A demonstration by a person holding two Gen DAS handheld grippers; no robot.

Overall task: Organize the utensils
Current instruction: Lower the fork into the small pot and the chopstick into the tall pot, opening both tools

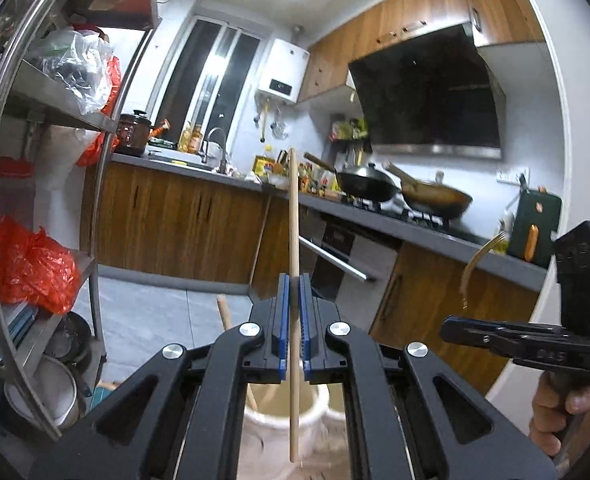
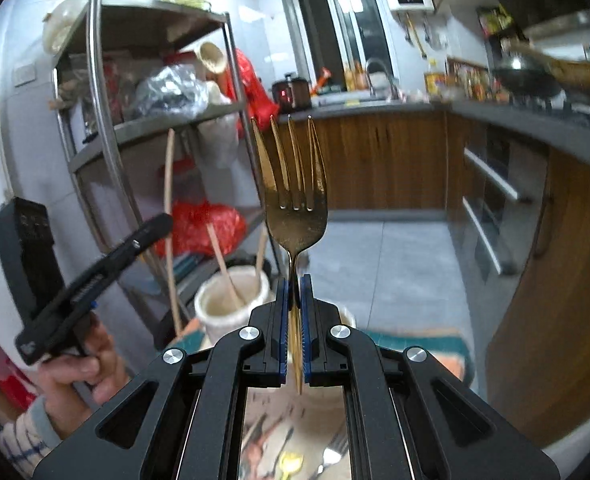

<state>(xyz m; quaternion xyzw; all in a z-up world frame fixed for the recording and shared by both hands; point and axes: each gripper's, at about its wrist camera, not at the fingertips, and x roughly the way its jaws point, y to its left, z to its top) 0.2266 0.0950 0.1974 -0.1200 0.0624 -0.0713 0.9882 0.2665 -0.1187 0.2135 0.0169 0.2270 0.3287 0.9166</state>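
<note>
My left gripper (image 1: pixel 293 280) is shut on a long wooden chopstick (image 1: pixel 293 216) that stands upright; its lower end hangs over a cream ceramic utensil pot (image 1: pixel 283 424) below the jaws. My right gripper (image 2: pixel 294 280) is shut on a gold fork (image 2: pixel 293 196), tines up. In the right wrist view the same pot (image 2: pixel 215 312) sits lower left and holds two wooden sticks (image 2: pixel 225 264). The left gripper (image 2: pixel 95 276) with its chopstick (image 2: pixel 169 216) shows at the left there. The right gripper (image 1: pixel 515 338) with the fork (image 1: pixel 475 260) shows at the right of the left wrist view.
A steel shelf rack (image 2: pixel 107 136) with bags and bowls stands at the left. A wooden counter (image 1: pixel 199 216) with sink, woks (image 1: pixel 369 186) and stove runs along the back and right. More cutlery (image 2: pixel 327 460) lies blurred below my right gripper. The floor is grey tile (image 2: pixel 383 264).
</note>
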